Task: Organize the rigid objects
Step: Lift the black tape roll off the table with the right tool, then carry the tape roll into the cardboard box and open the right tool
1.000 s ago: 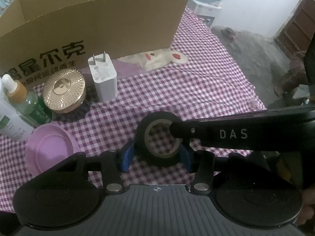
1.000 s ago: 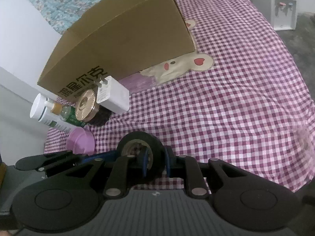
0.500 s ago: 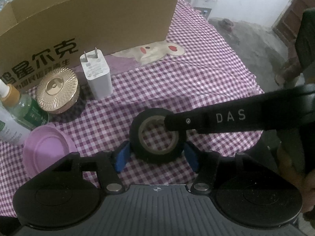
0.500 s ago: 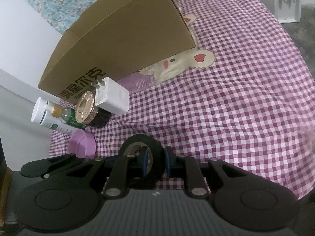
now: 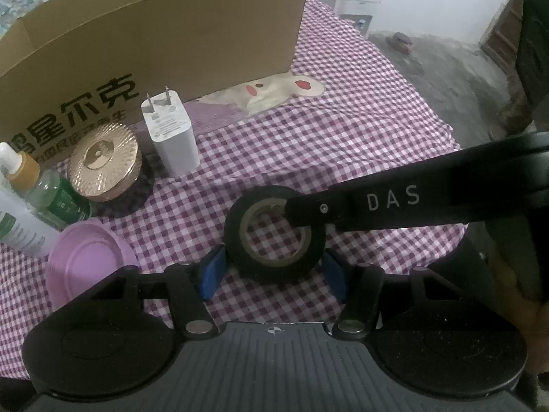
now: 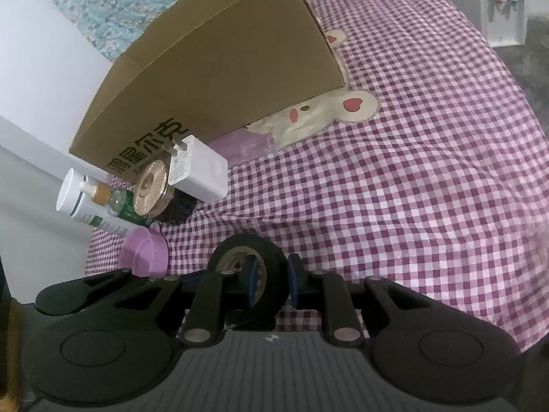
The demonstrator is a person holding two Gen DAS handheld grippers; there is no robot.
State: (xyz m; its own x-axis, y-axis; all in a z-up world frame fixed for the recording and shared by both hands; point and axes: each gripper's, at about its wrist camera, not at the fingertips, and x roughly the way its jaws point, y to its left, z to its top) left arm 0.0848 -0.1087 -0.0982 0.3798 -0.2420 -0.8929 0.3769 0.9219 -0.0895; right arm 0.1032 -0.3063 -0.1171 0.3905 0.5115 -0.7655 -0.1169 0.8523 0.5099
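Note:
A black tape roll [image 5: 274,262] lies on the purple checked cloth [image 5: 343,144]. My right gripper [image 6: 272,279] is shut on its wall, one pad inside the hole and one outside, and its long black finger [image 5: 377,206] crosses the left wrist view. My left gripper [image 5: 273,273] stands open around the roll [image 6: 247,242], with a small gap between each blue pad and the tape. Behind stands an open cardboard box [image 5: 171,34] with black printed characters.
Left of the tape stand a white plug charger [image 5: 171,137], a gold-lidded jar [image 5: 103,161], a green dropper bottle [image 5: 51,195], a white tube [image 5: 17,233] and a pink lid [image 5: 85,267]. The cloth drops off at the right edge [image 5: 446,130] to the floor.
The left gripper's pads, pressed on the tape roll a second ago, have spread and now stand just off it. The right gripper has kept its grip and place.

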